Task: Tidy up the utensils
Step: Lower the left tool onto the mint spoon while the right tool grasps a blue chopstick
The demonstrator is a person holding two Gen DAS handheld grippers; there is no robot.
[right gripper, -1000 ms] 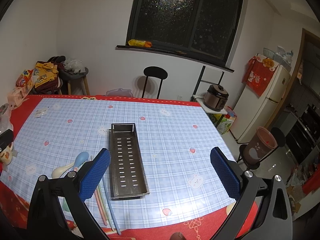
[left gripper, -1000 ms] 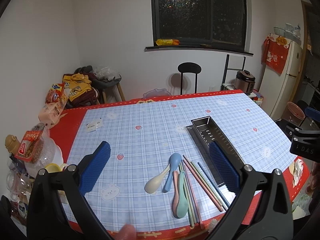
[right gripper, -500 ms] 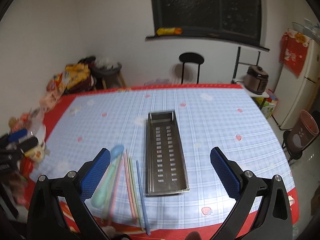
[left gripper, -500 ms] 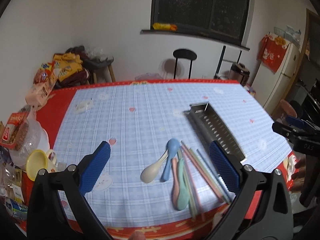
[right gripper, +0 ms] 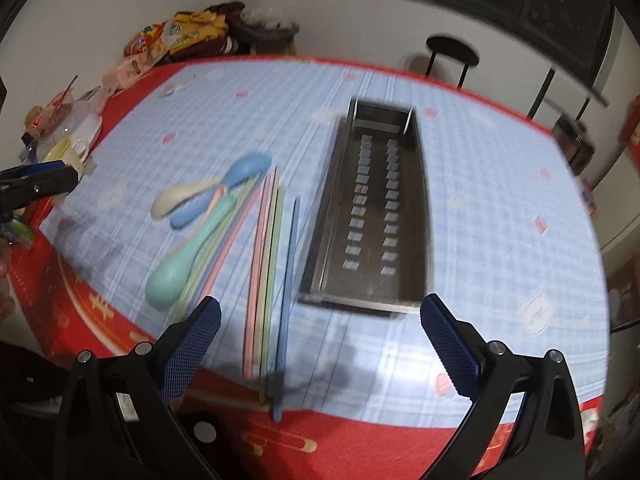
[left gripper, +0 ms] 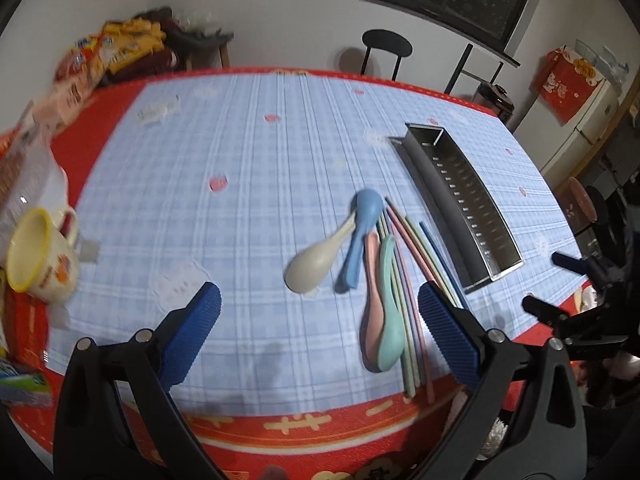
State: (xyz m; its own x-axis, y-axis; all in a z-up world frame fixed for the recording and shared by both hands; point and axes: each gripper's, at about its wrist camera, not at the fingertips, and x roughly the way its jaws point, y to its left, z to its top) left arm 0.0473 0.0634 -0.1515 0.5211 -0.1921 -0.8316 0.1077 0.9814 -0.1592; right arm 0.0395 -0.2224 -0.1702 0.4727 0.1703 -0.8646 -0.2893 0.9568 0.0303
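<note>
Several pastel spoons lie on the blue checked tablecloth: a cream spoon [left gripper: 316,258], a blue spoon [left gripper: 362,236], a pink one and a teal spoon [left gripper: 390,312] [right gripper: 188,254]. Beside them lie several coloured chopsticks [left gripper: 412,280] [right gripper: 270,248]. To their right stands an empty perforated steel tray [left gripper: 460,204] [right gripper: 376,216]. My left gripper [left gripper: 318,330] is open, hovering above the table's near edge just short of the spoons. My right gripper [right gripper: 320,336] is open too, low over the chopstick ends and the tray's near end, and shows at the right in the left wrist view [left gripper: 568,288].
A yellow-rimmed mug [left gripper: 38,256] and snack packets [left gripper: 36,128] crowd the table's left edge. The red border [right gripper: 360,440] marks the near table edge. A black stool [left gripper: 386,46], a rice cooker [left gripper: 494,98] and a white fridge [left gripper: 580,120] stand beyond the table.
Both grippers have tilted down and come closer to the table. The utensils and tray now loom larger. Both stay open and hold nothing.
</note>
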